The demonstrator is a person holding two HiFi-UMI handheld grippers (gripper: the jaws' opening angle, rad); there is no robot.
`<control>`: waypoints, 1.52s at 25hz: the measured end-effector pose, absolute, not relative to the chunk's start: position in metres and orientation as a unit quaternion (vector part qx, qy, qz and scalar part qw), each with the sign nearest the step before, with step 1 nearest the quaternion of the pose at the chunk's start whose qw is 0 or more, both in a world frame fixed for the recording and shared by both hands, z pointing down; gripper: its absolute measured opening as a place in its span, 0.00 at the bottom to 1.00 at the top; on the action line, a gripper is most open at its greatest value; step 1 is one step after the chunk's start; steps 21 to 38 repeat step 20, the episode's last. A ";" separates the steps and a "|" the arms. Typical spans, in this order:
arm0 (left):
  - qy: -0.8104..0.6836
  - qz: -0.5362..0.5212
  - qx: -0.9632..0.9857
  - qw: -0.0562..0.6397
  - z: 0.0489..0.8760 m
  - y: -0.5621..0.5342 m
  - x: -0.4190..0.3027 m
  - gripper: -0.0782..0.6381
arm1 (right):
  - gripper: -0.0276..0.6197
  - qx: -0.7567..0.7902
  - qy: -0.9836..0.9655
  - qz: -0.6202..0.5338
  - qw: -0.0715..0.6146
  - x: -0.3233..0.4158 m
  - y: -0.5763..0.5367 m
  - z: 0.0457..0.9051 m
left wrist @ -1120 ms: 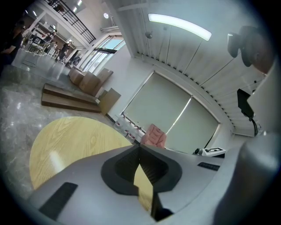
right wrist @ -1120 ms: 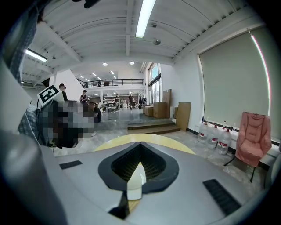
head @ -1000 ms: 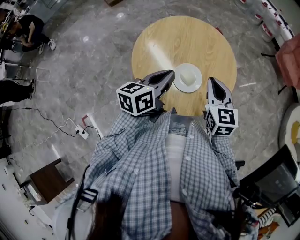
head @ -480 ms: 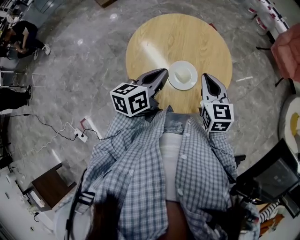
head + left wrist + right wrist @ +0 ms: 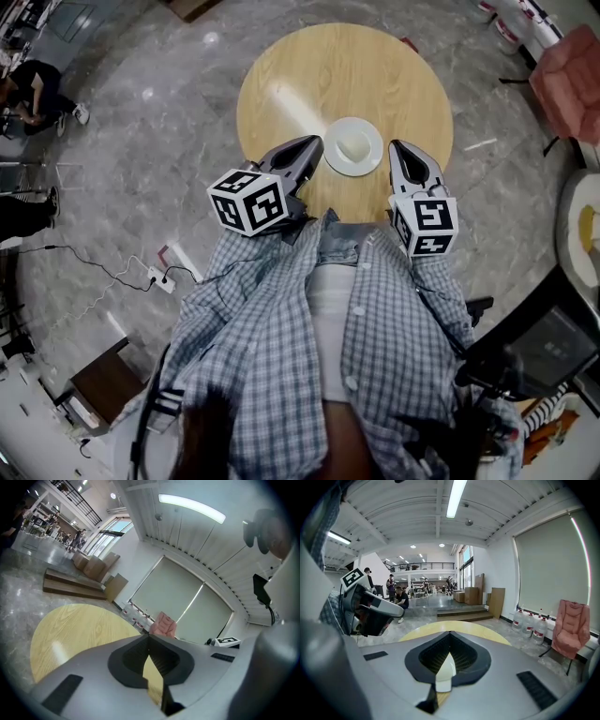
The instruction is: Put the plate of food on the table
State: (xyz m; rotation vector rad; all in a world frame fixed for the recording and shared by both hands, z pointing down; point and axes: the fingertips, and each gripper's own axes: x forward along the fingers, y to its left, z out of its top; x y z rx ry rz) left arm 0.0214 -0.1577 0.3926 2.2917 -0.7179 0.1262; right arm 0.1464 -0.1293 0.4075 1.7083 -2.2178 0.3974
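Note:
A white plate [image 5: 371, 160] with a pale lump of food [image 5: 352, 143] lies flat on the round wooden table [image 5: 309, 66], near its closer edge. My left gripper [image 5: 317, 141] hangs just left of the plate, its jaws shut with nothing between them. Just right of the plate is my right gripper [image 5: 394, 144], also shut and empty. In the left gripper view the gripper [image 5: 149, 636] shows only the table top [image 5: 70, 630] past its jaws. In the right gripper view the gripper [image 5: 450, 633] has a strip of the plate [image 5: 443, 672] showing through the slot behind its tips.
The table stands on a grey marble floor. A pink chair [image 5: 567, 84] and water bottles [image 5: 529, 623] are off to the right. A power strip with cable [image 5: 161, 265] lies on the floor at left, and people [image 5: 33, 75] are at the far left. A dark screen [image 5: 544, 356] sits lower right.
The whole scene has slid left and up in the head view. The plate keeps its spot on the table and both grippers keep their places beside it.

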 end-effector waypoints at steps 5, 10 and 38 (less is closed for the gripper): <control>-0.277 0.048 0.890 0.359 0.392 -0.158 0.023 0.12 | 0.05 0.598 -0.774 0.137 0.159 0.148 -0.130 0.408; -0.277 0.050 0.889 0.361 0.393 -0.157 0.022 0.12 | 0.05 0.595 -0.775 0.141 0.160 0.145 -0.129 0.410; -0.276 0.050 0.889 0.362 0.396 -0.157 0.026 0.12 | 0.05 0.591 -0.778 0.141 0.158 0.144 -0.130 0.410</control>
